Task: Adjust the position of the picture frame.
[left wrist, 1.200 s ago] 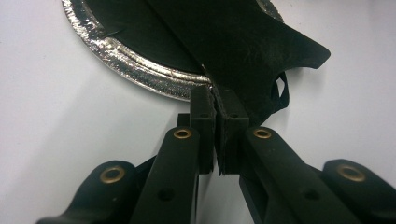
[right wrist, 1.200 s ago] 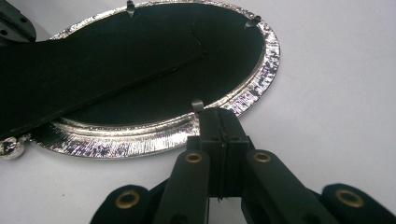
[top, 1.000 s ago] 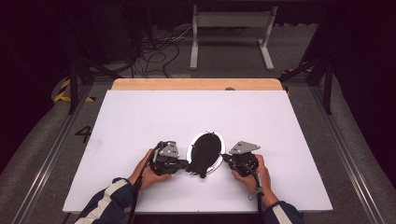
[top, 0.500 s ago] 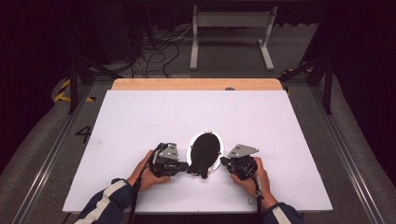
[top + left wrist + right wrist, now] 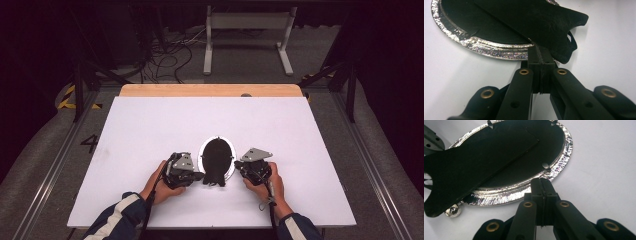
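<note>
Your left gripper (image 5: 540, 62) had just closed its jaws, empty, against the silver oval frame (image 5: 496, 47). Your right gripper (image 5: 543, 187) stayed closed and empty beside it. The stiff black easel back (image 5: 471, 167) looked light; grip the rim.

one oval silver picture frame (image 5: 201, 161) lay on one white table (image 5: 150, 130), with one black easel stand (image 5: 216, 176) on its back; two hand-held grippers, left (image 5: 199, 176) and right (image 5: 237, 166), flanked it.

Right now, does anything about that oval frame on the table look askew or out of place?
Yes. The black stand flap on the back of the silver oval picture frame lies skewed across it, and its flared foot overhangs the near rim. Both tools are shut at that rim; the left tool sits just under the flap's edge.
</note>
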